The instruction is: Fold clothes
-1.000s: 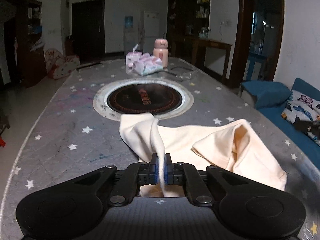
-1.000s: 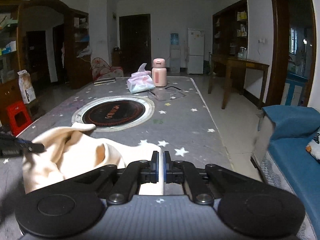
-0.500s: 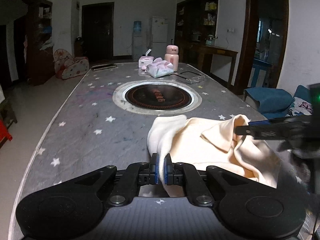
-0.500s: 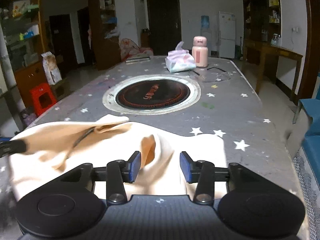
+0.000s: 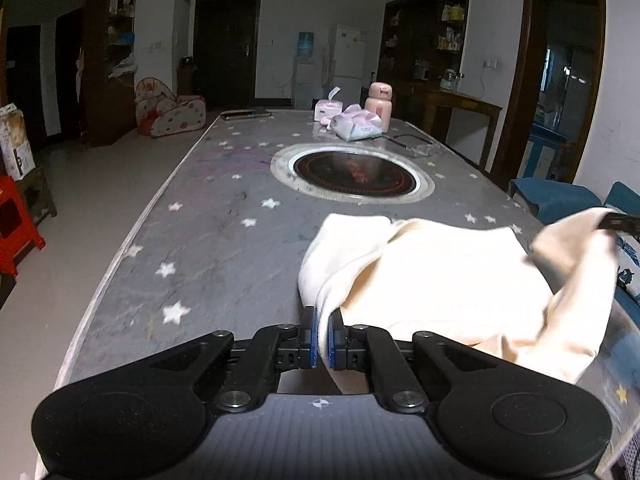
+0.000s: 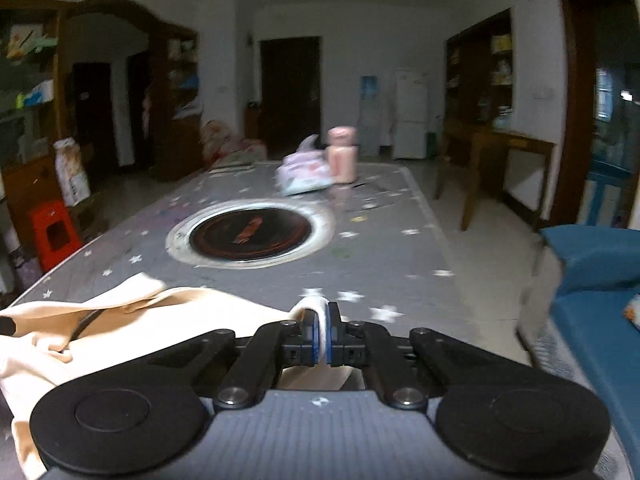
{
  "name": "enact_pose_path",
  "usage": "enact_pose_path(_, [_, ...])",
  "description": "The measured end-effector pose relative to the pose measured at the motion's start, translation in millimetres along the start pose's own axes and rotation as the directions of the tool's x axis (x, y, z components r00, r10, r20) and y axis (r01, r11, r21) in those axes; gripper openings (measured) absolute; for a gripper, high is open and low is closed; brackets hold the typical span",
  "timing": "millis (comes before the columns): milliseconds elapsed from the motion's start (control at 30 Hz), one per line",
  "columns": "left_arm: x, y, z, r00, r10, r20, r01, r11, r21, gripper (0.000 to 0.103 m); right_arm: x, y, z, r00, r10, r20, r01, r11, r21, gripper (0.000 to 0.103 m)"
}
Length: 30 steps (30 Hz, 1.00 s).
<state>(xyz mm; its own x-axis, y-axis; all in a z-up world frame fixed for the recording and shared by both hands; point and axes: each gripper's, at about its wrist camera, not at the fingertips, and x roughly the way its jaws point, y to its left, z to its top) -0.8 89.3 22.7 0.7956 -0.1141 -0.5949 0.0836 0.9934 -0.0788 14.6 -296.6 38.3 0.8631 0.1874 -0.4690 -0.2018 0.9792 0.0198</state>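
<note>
A cream garment [image 5: 448, 276] lies bunched on the near end of the grey star-patterned table [image 5: 224, 240]. My left gripper [image 5: 322, 338] is shut on its left edge. My right gripper [image 6: 322, 336] is shut on its right edge, with a fold of cloth between the pads. The garment [image 6: 132, 320] spreads to the left in the right wrist view. The tip of the right gripper [image 5: 620, 222] shows at the far right of the left wrist view, holding a raised corner.
A round black burner [image 5: 354, 170] with a metal ring is set in the table's middle. Tissue packs [image 5: 358, 124], a pink bottle [image 5: 380, 106] and a clear tray [image 5: 412, 144] stand at the far end. A blue sofa [image 6: 600, 280] is on the right, a red stool [image 6: 54, 232] on the left.
My right gripper went from shut to open and has shut again on the garment's right edge. My left gripper kept its hold and drew the cloth toward the table's near end.
</note>
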Motion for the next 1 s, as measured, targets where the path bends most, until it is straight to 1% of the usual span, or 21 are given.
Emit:
enact_pose_path(100, [-8, 4, -11, 0.999, -0.002, -0.033, 0.002, 1.0, 0.008, 0.006, -29, -20, -13, 0.999, -0.033, -0.027, 0.034, 0.999, 0.04, 0.003])
enact_pose_path(200, [-14, 7, -20, 0.998, -0.006, -0.062, 0.007, 1.0, 0.021, 0.006, -44, -36, -33, 0.992, -0.069, -0.104, 0.075, 0.995, 0.063, 0.003])
enact_pose_path(233, [-15, 8, -23, 0.997, -0.005, -0.072, 0.007, 1.0, 0.024, 0.006, -45, -40, -39, 0.989, -0.066, -0.133, 0.077, 0.994, 0.074, 0.005])
enact_pose_path(267, [-16, 9, -25, 0.997, -0.004, -0.083, 0.006, 1.0, 0.029, 0.01, -46, -44, -44, 0.985, -0.058, -0.163, 0.073, 0.993, 0.087, 0.01])
enact_pose_path(333, [-17, 9, -26, 0.995, 0.002, -0.097, 0.002, 0.999, 0.043, 0.011, -50, -47, -53, 0.978, -0.054, -0.2, 0.072, 0.994, 0.085, 0.017])
enact_pose_path(367, [-20, 10, -25, 0.996, 0.004, -0.093, 0.001, 0.999, 0.051, 0.013, -52, -49, -57, 0.975, -0.054, -0.215, 0.072, 0.994, 0.08, 0.018])
enact_pose_path(400, [-22, 10, -25, 0.996, 0.007, -0.089, -0.001, 0.998, 0.059, 0.019, -54, -50, -61, 0.971, -0.053, -0.231, 0.073, 0.995, 0.075, 0.019])
enact_pose_path(433, [-24, 10, -23, 0.997, 0.01, -0.083, -0.004, 0.998, 0.069, 0.024, -58, -51, -62, 0.97, -0.046, -0.239, 0.066, 0.995, 0.076, 0.022])
enact_pose_path(467, [-27, 9, -22, 0.997, 0.015, -0.071, -0.009, 0.997, 0.081, 0.035, -62, -53, -61, 0.971, -0.039, -0.237, 0.059, 0.995, 0.08, 0.027])
enact_pose_path(500, [-29, 9, -20, 0.998, 0.019, -0.06, -0.014, 0.995, 0.094, 0.041, -68, -55, -59, 0.973, -0.037, -0.229, 0.058, 0.995, 0.085, 0.029])
enact_pose_path(600, [-33, 4, -13, 0.999, 0.005, -0.033, -0.001, 0.993, 0.119, 0.041, -78, -58, -47, 0.979, -0.045, -0.201, 0.061, 0.995, 0.077, 0.03])
enact_pose_path(700, [-25, -7, -4, 0.999, -0.034, -0.02, 0.036, 0.991, 0.131, 0.041, -77, -56, -36, 0.983, -0.033, -0.182, 0.044, 0.997, 0.057, 0.03])
enact_pose_path(800, [-8, -22, 6, 0.995, -0.094, -0.036, 0.098, 0.987, 0.13, 0.039, -61, -47, -27, 0.984, 0.009, -0.178, -0.002, 0.999, 0.04, 0.03])
enact_pose_path(900, [14, -37, 15, 0.984, -0.172, -0.055, 0.178, 0.977, 0.117, 0.039, -41, -35, -22, 0.981, 0.057, -0.186, -0.054, 0.998, 0.021, 0.03])
enact_pose_path(1000, [46, -51, 18, 0.971, -0.215, -0.107, 0.225, 0.97, 0.095, 0.039, -19, -18, -16, 0.975, 0.109, -0.195, -0.111, 0.994, 0.004, 0.031])
